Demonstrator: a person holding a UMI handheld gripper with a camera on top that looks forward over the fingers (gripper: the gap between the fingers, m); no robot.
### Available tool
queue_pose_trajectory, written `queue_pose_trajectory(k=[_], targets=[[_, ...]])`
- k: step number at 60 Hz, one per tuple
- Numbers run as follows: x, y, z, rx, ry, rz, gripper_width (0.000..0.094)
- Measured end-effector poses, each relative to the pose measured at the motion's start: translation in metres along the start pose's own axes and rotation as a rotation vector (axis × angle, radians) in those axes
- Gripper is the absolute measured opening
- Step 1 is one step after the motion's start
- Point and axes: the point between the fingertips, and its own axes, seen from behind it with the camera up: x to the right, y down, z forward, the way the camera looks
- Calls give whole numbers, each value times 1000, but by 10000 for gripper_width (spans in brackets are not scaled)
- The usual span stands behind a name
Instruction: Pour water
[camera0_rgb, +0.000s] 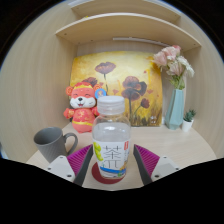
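A clear plastic bottle (111, 140) with a white cap and a green-and-yellow label stands upright on a dark red coaster (99, 179) on the pale table (185, 147). It is between the fingers of my gripper (108, 168), which is open, with a narrow gap showing at each side between the bottle and the magenta pads (147, 158). A grey mug (50, 143) sits on the table just left of the bottle, beyond the left finger, its handle turned toward the bottle.
Behind the bottle sit an orange tiger plush (82, 105) and a poppy painting (118, 82) against the wall. A pale blue vase with pink flowers (175, 98) and a small potted plant (188, 119) stand at the right. A wooden shelf (120, 25) hangs overhead.
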Motion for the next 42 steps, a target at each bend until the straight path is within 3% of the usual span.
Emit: queue_pose_trajectory(k=[14, 20, 42], targets=[[25, 21, -56, -51, 24, 36, 857], [51, 20, -89, -73, 78, 52, 862], [124, -44, -192, 38, 212, 67, 855]])
